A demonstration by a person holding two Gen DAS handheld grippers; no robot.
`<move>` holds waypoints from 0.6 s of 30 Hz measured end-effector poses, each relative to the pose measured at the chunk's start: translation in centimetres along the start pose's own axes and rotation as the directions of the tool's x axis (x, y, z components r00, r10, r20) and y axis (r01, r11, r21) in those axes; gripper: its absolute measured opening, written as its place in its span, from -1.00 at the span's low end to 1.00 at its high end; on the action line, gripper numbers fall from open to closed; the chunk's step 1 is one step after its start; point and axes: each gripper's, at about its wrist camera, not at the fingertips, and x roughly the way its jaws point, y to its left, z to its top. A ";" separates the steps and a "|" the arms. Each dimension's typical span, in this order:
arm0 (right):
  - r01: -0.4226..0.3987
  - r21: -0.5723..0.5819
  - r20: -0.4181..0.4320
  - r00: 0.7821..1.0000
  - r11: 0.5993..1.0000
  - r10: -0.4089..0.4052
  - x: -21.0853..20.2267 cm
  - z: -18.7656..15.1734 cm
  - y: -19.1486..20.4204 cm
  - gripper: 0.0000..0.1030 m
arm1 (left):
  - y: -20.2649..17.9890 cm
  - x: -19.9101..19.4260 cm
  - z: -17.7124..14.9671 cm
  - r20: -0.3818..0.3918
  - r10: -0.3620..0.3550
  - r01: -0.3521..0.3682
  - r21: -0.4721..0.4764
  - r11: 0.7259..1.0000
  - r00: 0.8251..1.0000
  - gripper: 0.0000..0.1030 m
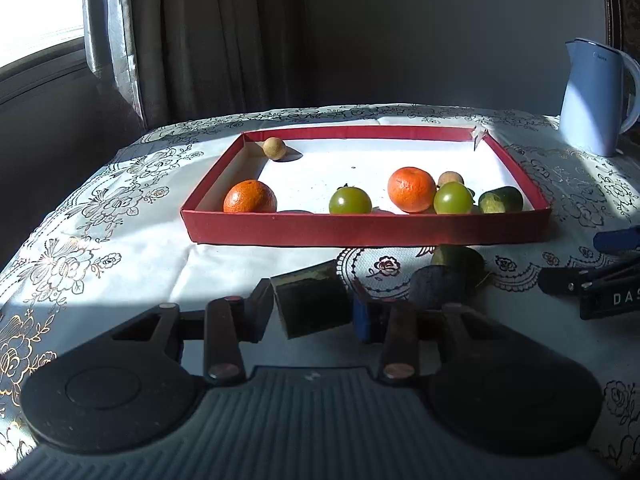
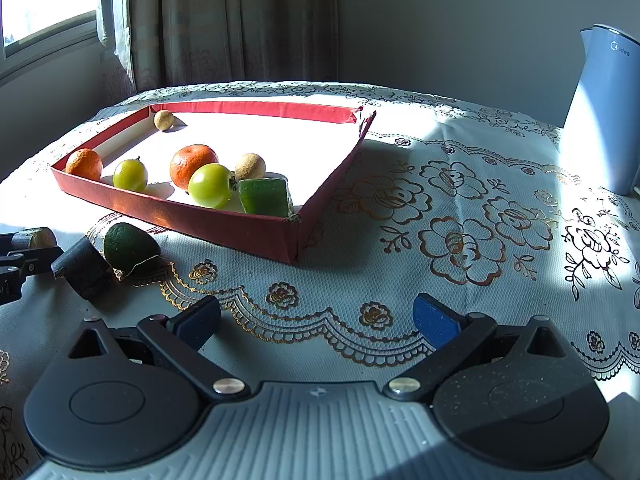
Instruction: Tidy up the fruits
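A red tray holds two oranges, two green tomatoes, two tan round fruits and a cucumber piece. My left gripper is shut on a cucumber chunk in front of the tray; the chunk also shows at the right wrist view's left edge. A dark avocado lies on the cloth beside it. My right gripper is open and empty over the tablecloth.
A white-blue kettle stands at the table's back right. The right gripper's body shows at the right edge of the left wrist view. Curtains and a window are behind the table; the floral tablecloth covers the top.
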 end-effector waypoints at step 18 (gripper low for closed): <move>0.001 0.000 0.000 1.000 1.000 -0.001 0.0 0.0 0.0 1.00 | 1.3 7.9 6.9 0.043 0.060 -0.058 -0.034 0.998 0.997 -0.01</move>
